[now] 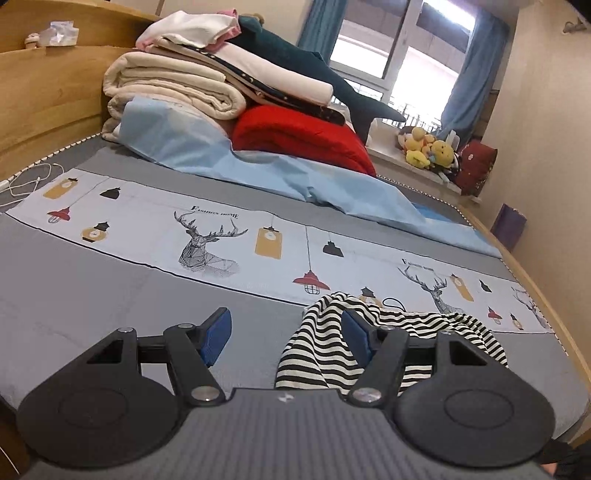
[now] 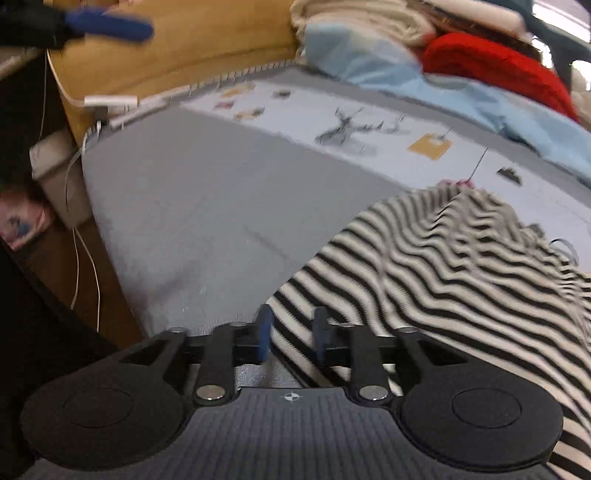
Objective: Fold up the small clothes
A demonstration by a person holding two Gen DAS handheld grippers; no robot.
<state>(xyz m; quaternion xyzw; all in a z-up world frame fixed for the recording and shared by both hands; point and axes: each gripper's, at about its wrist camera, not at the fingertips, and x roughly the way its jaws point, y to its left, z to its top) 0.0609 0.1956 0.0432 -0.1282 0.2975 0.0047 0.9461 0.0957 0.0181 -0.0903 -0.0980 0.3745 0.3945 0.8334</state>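
Left wrist view looks along a wide-open left claw point(image 1: 286, 334); its blue ribbed pads point(image 1: 218, 332) stand far apart with nothing pressed between them. A black-and-white striped garment point(image 1: 325, 343) lies rumpled on the bed sheet point(image 1: 92, 295), and its soft knit folds rise around the right-hand pad without being pinched. The sheet is smooth grey cloth crossed by a pale band printed with line-drawn deer heads and hanging lamps. Farther back a light blue pillow point(image 1: 177, 140) with a creased, slippery-looking cover rests beside a thick red blanket point(image 1: 303, 136). A roll of cream quilts point(image 1: 173, 88) is stacked on top against the curved wooden headboard point(image 1: 44, 99). Yellow plush toys point(image 1: 428, 149) sit on the window sill under blue curtains.

Right wrist view is blurred. Here the right claw point(image 2: 291, 334) is partly open, its flat blue pads set on either side of the near edge of the striped garment point(image 2: 461, 258), with a gap visible on each side, so the cloth is not clamped. The garment spreads in wavy ridges toward the right across the bed sheet point(image 2: 184, 206). At upper left the left claw point(image 2: 110, 24) shows as a blue smear in front of the headboard point(image 2: 192, 40).
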